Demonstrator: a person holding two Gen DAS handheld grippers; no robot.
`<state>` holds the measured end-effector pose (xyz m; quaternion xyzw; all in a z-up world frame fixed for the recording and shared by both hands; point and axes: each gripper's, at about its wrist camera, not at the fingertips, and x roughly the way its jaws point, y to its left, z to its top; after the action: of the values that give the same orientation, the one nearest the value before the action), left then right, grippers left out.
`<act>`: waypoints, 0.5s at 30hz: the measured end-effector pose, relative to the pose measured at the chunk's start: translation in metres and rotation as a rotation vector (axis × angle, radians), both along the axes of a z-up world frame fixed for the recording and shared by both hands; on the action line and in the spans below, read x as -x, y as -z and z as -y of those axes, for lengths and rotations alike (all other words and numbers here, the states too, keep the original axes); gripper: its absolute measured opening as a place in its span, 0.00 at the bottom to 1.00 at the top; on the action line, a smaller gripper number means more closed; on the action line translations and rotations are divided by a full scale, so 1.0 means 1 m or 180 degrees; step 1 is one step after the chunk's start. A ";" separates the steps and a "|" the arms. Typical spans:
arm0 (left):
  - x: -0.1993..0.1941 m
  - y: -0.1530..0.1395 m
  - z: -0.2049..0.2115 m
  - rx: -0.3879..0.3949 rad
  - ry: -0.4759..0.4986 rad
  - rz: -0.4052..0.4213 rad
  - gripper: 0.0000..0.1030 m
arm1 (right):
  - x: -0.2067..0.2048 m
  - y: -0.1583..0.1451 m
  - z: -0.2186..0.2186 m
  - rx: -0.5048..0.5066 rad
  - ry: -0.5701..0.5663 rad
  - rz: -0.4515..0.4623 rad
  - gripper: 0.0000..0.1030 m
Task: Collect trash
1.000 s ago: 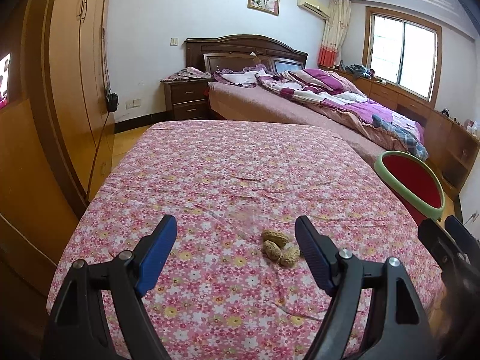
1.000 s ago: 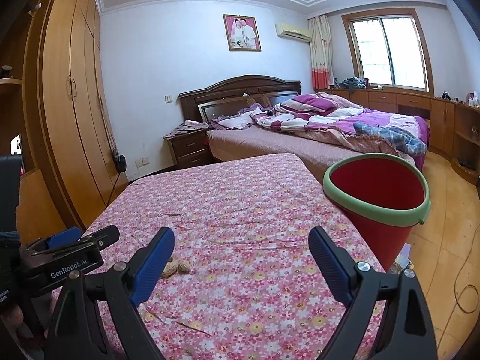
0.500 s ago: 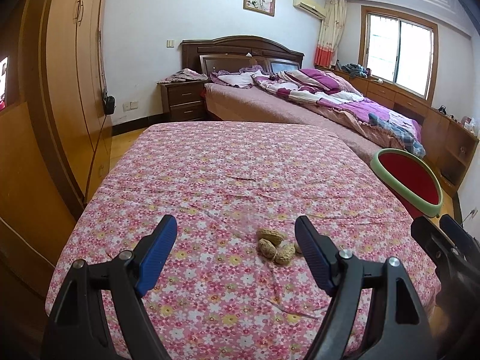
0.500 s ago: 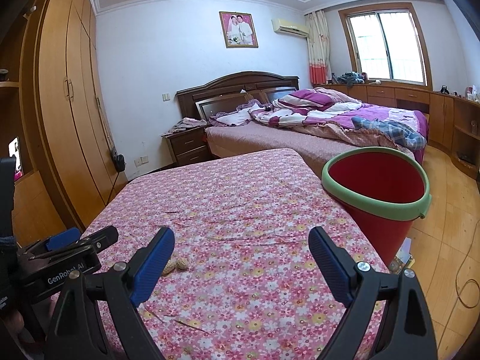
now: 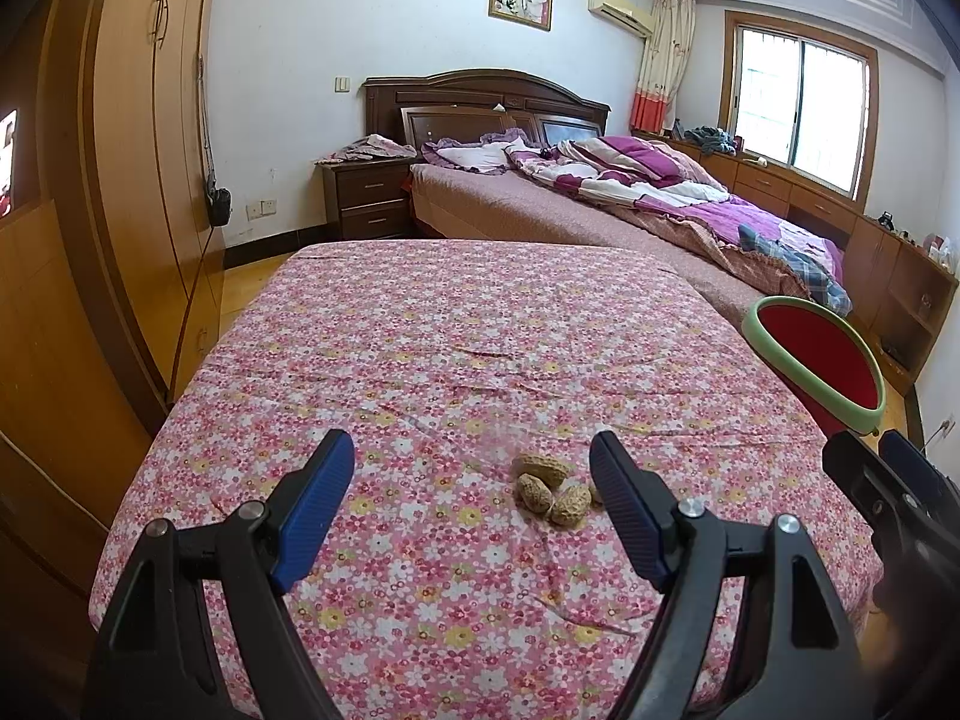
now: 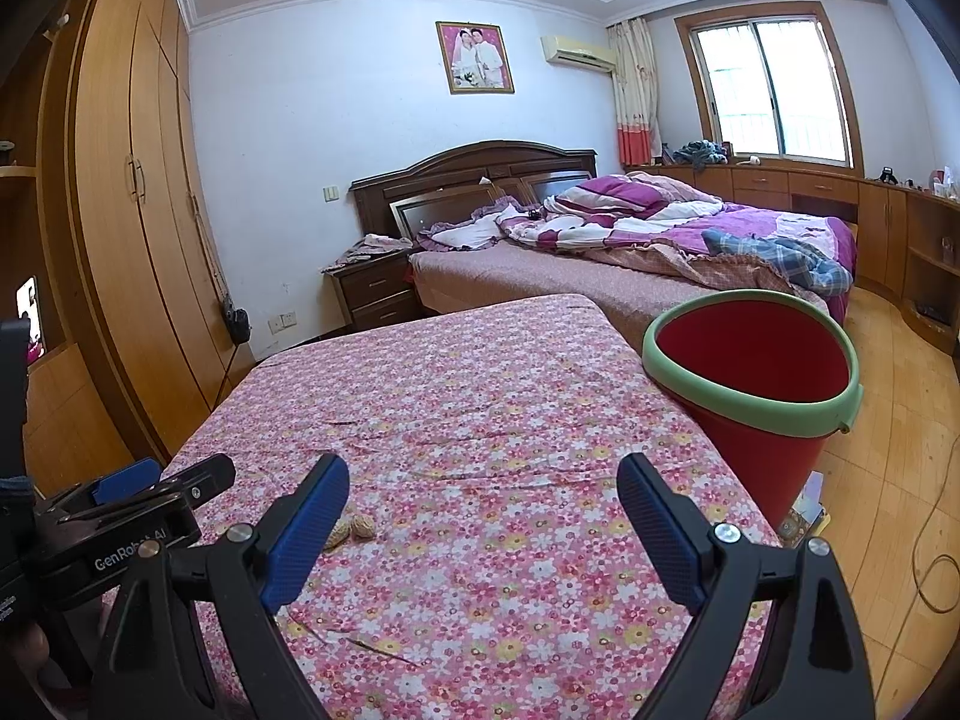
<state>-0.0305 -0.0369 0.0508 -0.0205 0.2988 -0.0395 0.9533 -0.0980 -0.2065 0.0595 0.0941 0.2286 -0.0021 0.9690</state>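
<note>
Peanuts (image 5: pixel 549 487) looked light, brittle; pinch one across its middle. Left gripper (image 5: pixel 471 492) & right gripper (image 6: pixel 483 510) gaped wide, empty.

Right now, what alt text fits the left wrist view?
An open left hand-held gripper hangs over a floral bedspread, with peanut shells lying between its fingers. A red bucket stands at the right edge.

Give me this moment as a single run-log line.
left gripper: jaws open, empty | right gripper: jaws open, empty | peanut shells: on floral bedspread | red bucket: beside bed
</note>
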 end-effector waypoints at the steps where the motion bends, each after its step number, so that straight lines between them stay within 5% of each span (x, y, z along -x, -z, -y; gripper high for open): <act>1: 0.000 0.000 0.000 -0.0001 0.0000 0.0000 0.78 | 0.000 0.000 0.000 0.0000 0.0000 0.0000 0.90; 15: 0.000 0.000 0.000 -0.0001 -0.0001 0.0003 0.78 | 0.000 0.001 0.001 -0.0004 0.0001 -0.0004 0.90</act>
<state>-0.0308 -0.0368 0.0507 -0.0204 0.2984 -0.0392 0.9534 -0.0979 -0.2071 0.0586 0.0948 0.2292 -0.0023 0.9688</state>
